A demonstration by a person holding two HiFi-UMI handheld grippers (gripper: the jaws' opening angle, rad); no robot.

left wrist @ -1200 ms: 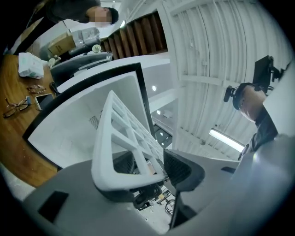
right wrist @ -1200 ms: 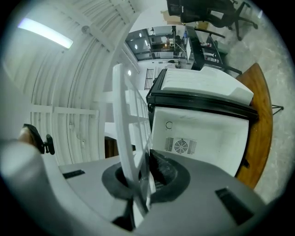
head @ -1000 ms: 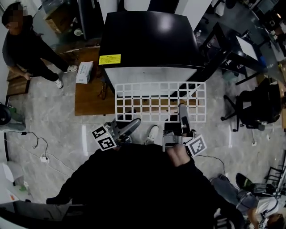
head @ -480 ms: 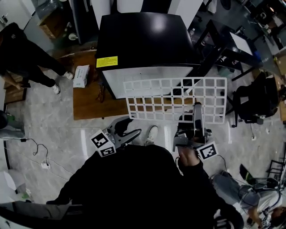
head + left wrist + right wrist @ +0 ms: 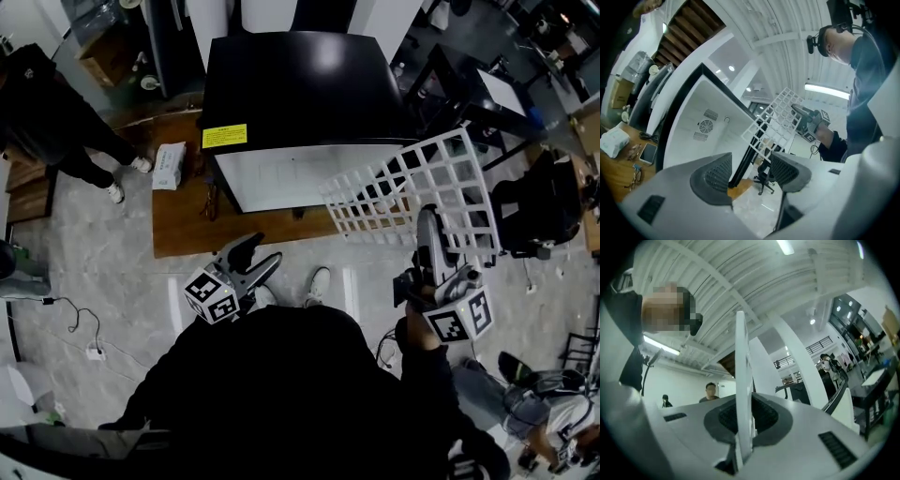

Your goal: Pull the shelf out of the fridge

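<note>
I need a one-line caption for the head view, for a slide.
Right claw holds the white wire shelf tilted before the black fridge; left claw open, empty.

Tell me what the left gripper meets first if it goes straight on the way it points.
Most likely the fridge: its black front edge lines up between the jaws of the open left gripper, with an office chair beyond. Depth is unclear. The shelf is off that line.
</note>
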